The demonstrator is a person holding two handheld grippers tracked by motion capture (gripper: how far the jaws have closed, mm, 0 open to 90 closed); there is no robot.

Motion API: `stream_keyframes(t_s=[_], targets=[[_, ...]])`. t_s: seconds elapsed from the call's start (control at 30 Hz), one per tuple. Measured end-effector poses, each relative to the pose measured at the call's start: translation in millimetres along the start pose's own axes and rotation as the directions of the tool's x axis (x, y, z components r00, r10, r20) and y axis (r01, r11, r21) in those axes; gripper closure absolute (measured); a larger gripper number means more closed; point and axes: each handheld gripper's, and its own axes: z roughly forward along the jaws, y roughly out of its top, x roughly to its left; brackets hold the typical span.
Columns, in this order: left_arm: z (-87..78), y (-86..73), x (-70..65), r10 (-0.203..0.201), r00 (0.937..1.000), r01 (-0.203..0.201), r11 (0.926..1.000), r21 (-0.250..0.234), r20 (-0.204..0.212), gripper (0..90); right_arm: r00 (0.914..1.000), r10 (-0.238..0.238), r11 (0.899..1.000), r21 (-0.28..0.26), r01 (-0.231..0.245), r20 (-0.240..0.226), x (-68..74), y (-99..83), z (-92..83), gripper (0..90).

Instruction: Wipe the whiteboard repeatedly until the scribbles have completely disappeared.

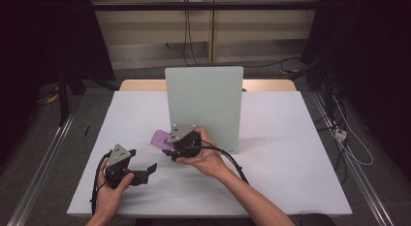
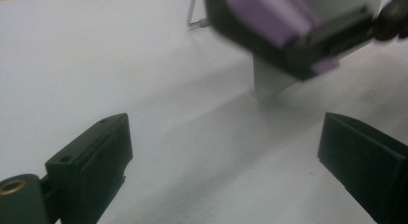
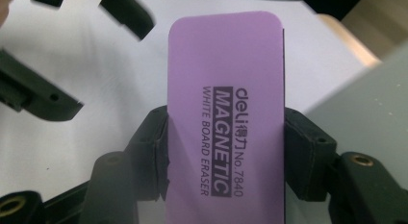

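Note:
A purple whiteboard eraser (image 3: 226,89), printed "MAGNETIC WHITE BOARD ERASER", sits flat between the jaws of my right gripper (image 3: 226,137), which is shut on its long sides. In the high view the eraser (image 1: 161,138) sticks out to the left of the right gripper (image 1: 172,144), just in front of an upright pale green board (image 1: 203,107). My left gripper (image 1: 147,171) rests low near the table's front left, open, with nothing between its jaws (image 2: 226,156). Above those jaws, the left gripper view catches the eraser (image 2: 269,15) in the other gripper.
The board stands on thin wire feet (image 2: 195,22) at the middle of the white table (image 1: 291,153); its lower corner (image 2: 269,82) is close behind the eraser. Cables trail from both grippers toward the front edge. Metal rails run along the floor on both sides.

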Motion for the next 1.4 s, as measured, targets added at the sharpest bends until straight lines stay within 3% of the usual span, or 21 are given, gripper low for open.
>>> stream_keyframes(t_s=[0.13,0.27,0.5,0.6,0.97,1.17,1.4], targets=[[-0.1,0.3,-1.4,0.001,1.0000,-0.001,1.0000,-0.001,0.003,4.9,0.9993,0.013,1.000,-0.023,-0.012,0.036,-11.9,-0.3,-19.1,41.6],[0.3,-0.3,-0.4,-0.002,1.0000,0.002,1.0000,-0.003,0.001,4.9,0.9975,0.039,0.999,-0.033,-0.037,0.058,-18.8,-12.8,-36.0,41.6],[1.8,0.1,-2.4,-0.004,1.0000,0.004,1.0000,-0.001,0.003,4.9,0.9961,0.037,0.999,0.025,-0.039,0.080,-15.0,-49.3,-54.1,41.6],[2.2,-0.1,-1.8,0.001,1.0000,-0.001,1.0000,0.007,-0.001,5.0,0.9946,0.058,0.998,0.034,-0.061,0.086,-16.0,-64.8,-63.6,41.6],[2.5,-0.9,-1.6,0.000,1.0000,0.000,0.9999,0.013,0.001,4.9,0.9809,0.116,0.992,0.027,-0.122,0.156,-25.8,-91.0,-100.1,41.5],[2.4,-2.7,0.1,-0.010,0.9999,0.010,0.9999,0.012,0.007,4.9,0.9695,0.198,0.980,-0.014,-0.198,0.145,-31.4,-98.0,-114.8,41.5],[1.7,-2.2,0.2,-0.015,0.9999,0.015,0.9998,0.009,0.008,5.0,0.9679,0.228,0.974,-0.016,-0.227,0.106,-30.4,-97.3,-117.7,41.5]])
